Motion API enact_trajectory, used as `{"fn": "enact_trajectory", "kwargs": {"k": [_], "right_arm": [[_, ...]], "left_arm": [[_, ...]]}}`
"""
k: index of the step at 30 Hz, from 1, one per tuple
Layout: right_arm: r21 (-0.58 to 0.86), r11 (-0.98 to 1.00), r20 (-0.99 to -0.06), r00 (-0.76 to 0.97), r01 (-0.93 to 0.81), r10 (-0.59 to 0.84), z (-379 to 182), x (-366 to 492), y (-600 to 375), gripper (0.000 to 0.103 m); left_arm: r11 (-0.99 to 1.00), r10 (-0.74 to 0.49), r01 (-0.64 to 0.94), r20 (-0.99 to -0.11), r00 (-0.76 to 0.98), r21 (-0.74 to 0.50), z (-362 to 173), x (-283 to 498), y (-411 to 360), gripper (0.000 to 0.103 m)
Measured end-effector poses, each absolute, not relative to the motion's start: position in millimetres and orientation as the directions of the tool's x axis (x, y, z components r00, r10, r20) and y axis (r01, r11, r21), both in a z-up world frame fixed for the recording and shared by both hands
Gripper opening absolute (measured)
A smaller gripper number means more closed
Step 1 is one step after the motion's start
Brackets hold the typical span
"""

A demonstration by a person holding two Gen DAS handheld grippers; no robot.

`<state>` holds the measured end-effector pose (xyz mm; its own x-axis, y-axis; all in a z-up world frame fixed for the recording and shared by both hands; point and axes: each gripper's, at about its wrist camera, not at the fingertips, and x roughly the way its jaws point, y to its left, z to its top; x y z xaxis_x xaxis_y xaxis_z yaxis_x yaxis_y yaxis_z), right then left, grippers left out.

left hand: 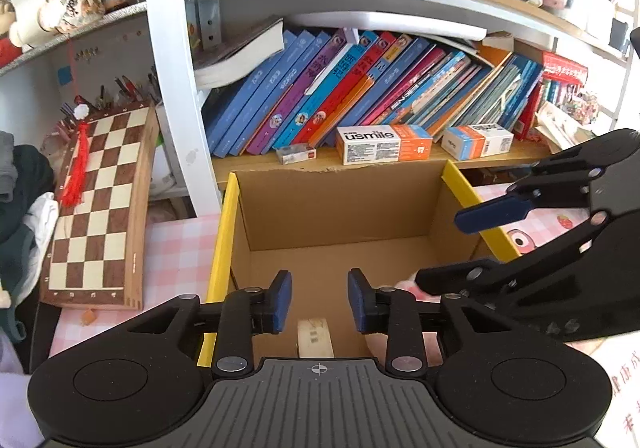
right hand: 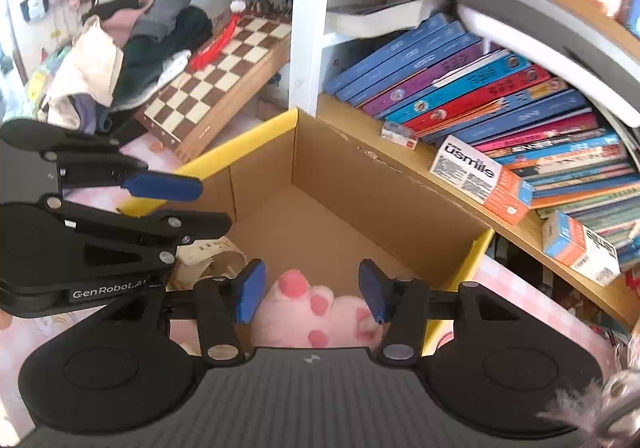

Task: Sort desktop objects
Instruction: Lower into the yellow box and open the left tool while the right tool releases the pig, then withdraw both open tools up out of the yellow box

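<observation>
far half of cardboard box (left hand: 340, 208) lies free; pink plush paw (right hand: 316, 308) fills near corner.

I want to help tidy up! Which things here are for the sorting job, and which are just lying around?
For the job:
cardboard box
pink plush paw, in the box
white power strip, in the box
left gripper and right gripper, both open

Just lying about:
chessboard
books
usmile box
pile of clothes

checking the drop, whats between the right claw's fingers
In the right wrist view, the pink plush paw lies in the gap of the open right claw, inside the box. The pads look apart from it.
</observation>
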<state>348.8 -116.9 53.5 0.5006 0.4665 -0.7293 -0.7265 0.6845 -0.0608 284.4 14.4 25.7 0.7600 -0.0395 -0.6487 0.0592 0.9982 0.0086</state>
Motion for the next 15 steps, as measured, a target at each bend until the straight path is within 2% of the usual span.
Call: {"fn": "enact_trajectory", "kwargs": {"k": [5, 8, 11, 15], "right_arm": [[-0.041, 0.733, -0.704, 0.540, -0.679, 0.461, 63, 321, -136, 0.053], [-0.022, 0.770, -0.695, 0.564, -0.638, 0.447, 63, 305, -149, 0.054], [0.020, 0.815, -0.698, 0.575, -0.580, 0.427, 57, 291, -163, 0.054], [0.056, 0.850, -0.704, 0.583, -0.524, 0.406, 51, 268, -181, 0.054]], "left_arm": [[0.997, -0.043, 0.079, -0.686, 0.727, 0.021, 16, 274, 12, 0.034], [0.999, -0.045, 0.035, -0.722, 0.690, -0.029, 2, 282, 20, 0.034], [0.997, -0.042, -0.016, -0.720, 0.693, -0.074, -4, 284, 26, 0.034], [0.998, -0.051, 0.013, -0.727, 0.685, -0.058, -3, 278, 17, 0.034]]}}
